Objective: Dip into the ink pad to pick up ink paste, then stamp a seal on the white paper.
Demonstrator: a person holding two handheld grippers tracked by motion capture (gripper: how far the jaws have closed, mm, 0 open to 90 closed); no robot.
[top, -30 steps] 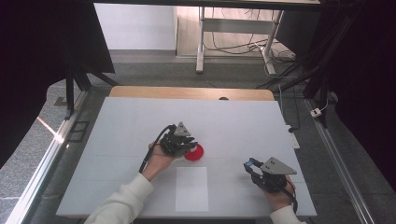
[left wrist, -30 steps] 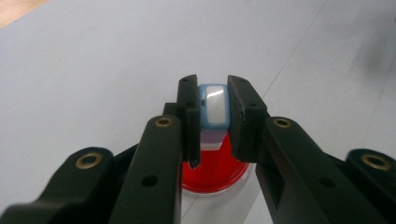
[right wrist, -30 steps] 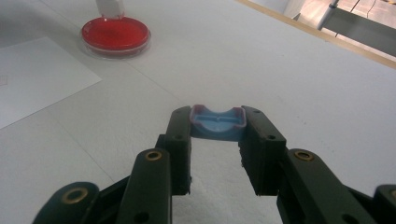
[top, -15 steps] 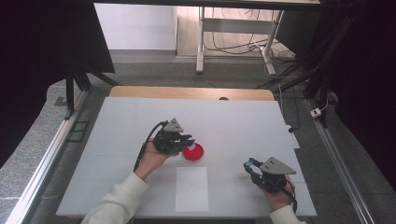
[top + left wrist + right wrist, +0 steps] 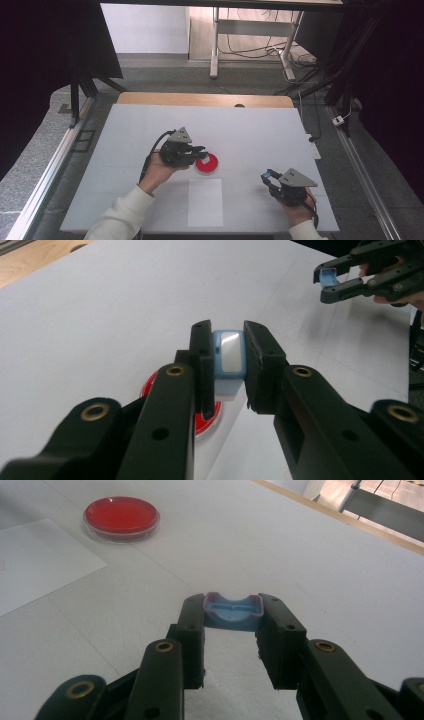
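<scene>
My left gripper (image 5: 201,149) hovers just left of a red petri dish (image 5: 208,164) on the white table (image 5: 150,125). In the left gripper view its jaws (image 5: 229,359) are shut on a small light-blue block with a shiny pale face (image 5: 229,356), held above the dish (image 5: 149,384). My right gripper (image 5: 268,176) rests near the front right of the table. It is shut on a small blue piece with pinkish edges (image 5: 233,611), gripped between its jaws (image 5: 233,614). That gripper (image 5: 331,282) also appears at the top right of the left gripper view.
A white sheet of paper (image 5: 205,201) lies flat at the front middle of the table, just below the dish. A wooden strip (image 5: 200,99) borders the far edge. Metal rails run along both sides. In the right gripper view the dish (image 5: 121,515) sits far left beside the paper (image 5: 35,560).
My left gripper has risen a little and drifted left, away from the red dish, with the blue block still in it. The right gripper and the dish have stayed put.
</scene>
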